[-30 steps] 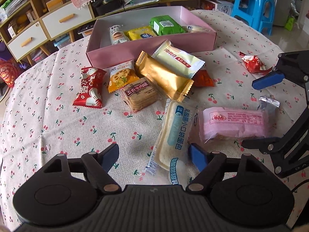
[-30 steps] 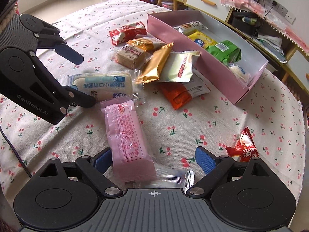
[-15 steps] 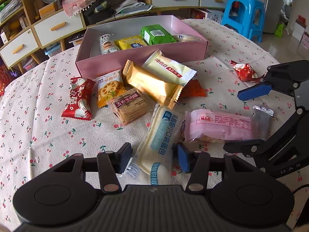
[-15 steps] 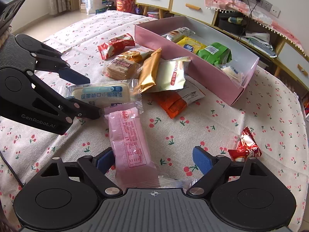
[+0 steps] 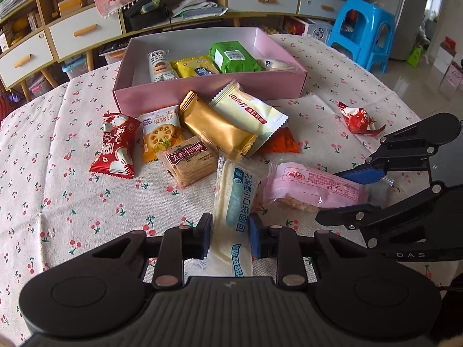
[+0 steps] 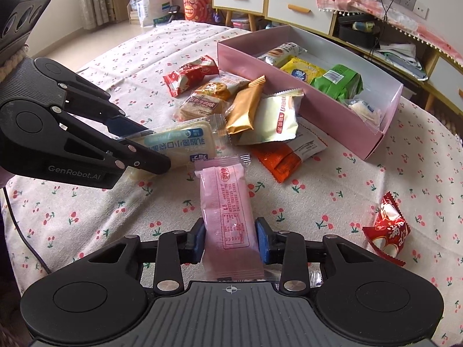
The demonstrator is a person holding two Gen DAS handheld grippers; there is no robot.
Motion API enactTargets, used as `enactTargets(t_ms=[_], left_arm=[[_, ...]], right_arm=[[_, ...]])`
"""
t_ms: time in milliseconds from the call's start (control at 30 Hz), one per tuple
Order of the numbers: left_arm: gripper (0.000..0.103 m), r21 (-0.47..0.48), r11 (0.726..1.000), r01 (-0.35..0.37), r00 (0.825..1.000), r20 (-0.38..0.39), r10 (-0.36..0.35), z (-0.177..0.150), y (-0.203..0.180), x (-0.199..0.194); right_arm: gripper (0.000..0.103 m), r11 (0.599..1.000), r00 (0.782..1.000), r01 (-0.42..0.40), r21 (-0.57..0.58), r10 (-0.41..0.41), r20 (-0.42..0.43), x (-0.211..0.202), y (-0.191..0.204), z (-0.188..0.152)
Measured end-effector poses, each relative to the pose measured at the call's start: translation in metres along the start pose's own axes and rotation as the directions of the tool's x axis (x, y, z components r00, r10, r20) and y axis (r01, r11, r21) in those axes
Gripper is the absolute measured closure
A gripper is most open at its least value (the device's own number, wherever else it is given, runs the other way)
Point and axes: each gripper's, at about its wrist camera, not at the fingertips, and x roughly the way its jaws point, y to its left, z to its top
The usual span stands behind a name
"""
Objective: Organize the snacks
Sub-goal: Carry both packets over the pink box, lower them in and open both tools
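Cherry-print tablecloth (image 5: 58, 190) carries scattered snacks before drawer cabinets (image 5: 84, 30).

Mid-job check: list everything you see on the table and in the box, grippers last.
Box: 1, pink, far side of table.
Snacks in box: 4 seen; brown-print pack, yellow pack, green pack, pale pack.
Red packs: 2; one left of pile, one alone at right.
Biscuit pack: 1, orange-white, before box.
Cracker pack: 1, brown, clear wrap.
Gold pack: 1, on pile.
Cream pack: 1, beside gold.
Orange pack: 1, under cream.
Bread pack: 1, pale with blue.
Pink pack: 1.
Tablecloth: white, cherry print.
Left gripper: shut on bread pack.
Right gripper: shut on pink pack.
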Motion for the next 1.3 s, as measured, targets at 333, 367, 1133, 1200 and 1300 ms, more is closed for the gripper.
enactTargets(t_ms=[333, 367, 1133, 1200, 1300], left_arm=[[0.081, -0.055, 0.997, 0.051, 0.999, 0.021, -0.05, 0.007, 0.003, -0.012], [0.082, -0.065, 0.996, 0.058, 0.998, 0.029, -0.057, 0.009, 0.005, -0.014], [0.082, -0.288, 0.956, 0.049, 0.991, 0.136, -0.01, 0.073, 0.046, -0.003], [0.082, -0.293, 0.955, 0.044, 0.991, 0.133, -0.005, 0.082, 0.05, 0.004], [0.082, -0.3, 0.953, 0.036, 0.993, 0.121, 0.001, 0.095, 0.055, 0.018]], right_arm=[[0.07, 0.996, 0.998, -0.006, 0.087, 0.001, 0.062, -0.02, -0.015, 0.008], [0.07, 0.995, 0.998, -0.004, 0.099, -0.003, 0.067, -0.022, -0.017, 0.01], [0.07, 0.882, 0.984, 0.028, 0.47, -0.107, 0.143, -0.026, -0.099, 0.072], [0.07, 0.861, 0.982, 0.038, 0.508, -0.126, 0.14, -0.019, -0.109, 0.079], [0.07, 0.825, 0.98, 0.042, 0.563, -0.144, 0.138, -0.008, -0.125, 0.087]])
